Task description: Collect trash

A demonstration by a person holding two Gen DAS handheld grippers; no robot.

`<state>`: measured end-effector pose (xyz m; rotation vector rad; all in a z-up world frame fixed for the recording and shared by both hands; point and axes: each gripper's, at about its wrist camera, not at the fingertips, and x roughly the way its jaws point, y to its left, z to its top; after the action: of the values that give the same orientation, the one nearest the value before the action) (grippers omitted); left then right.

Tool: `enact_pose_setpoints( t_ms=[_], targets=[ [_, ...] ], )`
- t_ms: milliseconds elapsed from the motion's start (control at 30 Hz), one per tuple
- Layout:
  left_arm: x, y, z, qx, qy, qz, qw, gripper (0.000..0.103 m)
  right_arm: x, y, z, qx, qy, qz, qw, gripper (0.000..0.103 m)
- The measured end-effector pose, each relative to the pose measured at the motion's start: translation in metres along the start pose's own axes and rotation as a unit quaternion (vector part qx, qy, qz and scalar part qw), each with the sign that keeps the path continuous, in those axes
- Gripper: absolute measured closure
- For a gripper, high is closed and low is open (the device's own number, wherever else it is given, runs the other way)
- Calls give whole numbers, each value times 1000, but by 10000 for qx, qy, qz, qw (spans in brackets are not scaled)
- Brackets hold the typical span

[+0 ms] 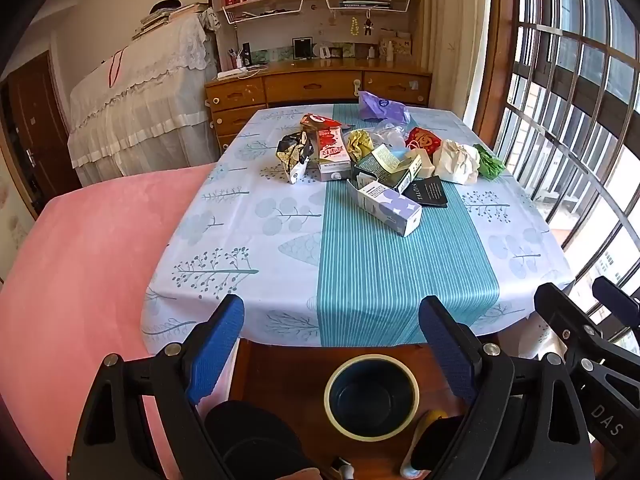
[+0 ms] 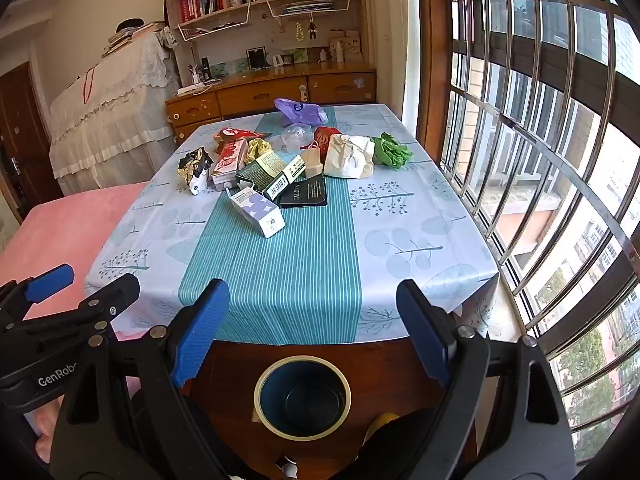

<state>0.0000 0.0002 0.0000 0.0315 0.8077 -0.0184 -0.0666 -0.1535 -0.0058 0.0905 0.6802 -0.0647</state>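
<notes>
A pile of trash lies at the far middle of the table: a white-and-purple carton (image 1: 386, 207) (image 2: 258, 210), a dark green box (image 1: 386, 168) (image 2: 266, 174), a black booklet (image 1: 426, 192) (image 2: 306, 194), a red-and-white carton (image 1: 332, 152) (image 2: 230, 160), crumpled white paper (image 1: 456, 162) (image 2: 348, 156), a green wrapper (image 1: 488, 160) (image 2: 392, 150) and a purple bag (image 1: 380, 106) (image 2: 300, 111). A dark blue bin with a cream rim (image 1: 371, 396) (image 2: 303, 397) stands below the table's near edge. My left gripper (image 1: 332, 344) and right gripper (image 2: 314, 320) are both open and empty, held above the bin.
The table (image 1: 280, 240) carries a blue-and-teal patterned cloth. A pink bed (image 1: 80, 260) lies to the left. A barred window (image 2: 540, 160) runs along the right. A wooden desk with shelves (image 1: 316, 84) stands behind the table. The bin sits on a wooden stool (image 2: 380, 364).
</notes>
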Motion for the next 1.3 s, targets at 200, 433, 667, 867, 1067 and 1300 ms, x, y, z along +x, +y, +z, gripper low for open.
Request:
enact_pose_setpoints(
  t_ms=[200, 433, 667, 867, 1067, 1300],
  targets=[
    [0, 4, 1, -20, -19, 9, 10000, 12, 0, 0, 0, 19, 9, 18, 10000, 19],
    [0, 0, 0, 26, -20, 27, 10000, 12, 0, 0, 0, 25, 10, 18, 10000, 19],
    [0, 0, 0, 11, -30, 4, 10000, 14, 0, 0, 0, 21, 12, 22, 10000, 19],
    [-1, -5, -2, 7, 42, 23, 10000, 19, 1, 1, 0, 22, 14, 20, 10000, 19],
    [5, -14, 0, -1, 80, 2, 10000, 20, 1, 1, 0, 17, 16, 19, 10000, 19],
    [8, -5, -2, -1, 164, -100, 9998, 24, 1, 2, 0, 17, 20, 16, 10000, 19]
  ],
)
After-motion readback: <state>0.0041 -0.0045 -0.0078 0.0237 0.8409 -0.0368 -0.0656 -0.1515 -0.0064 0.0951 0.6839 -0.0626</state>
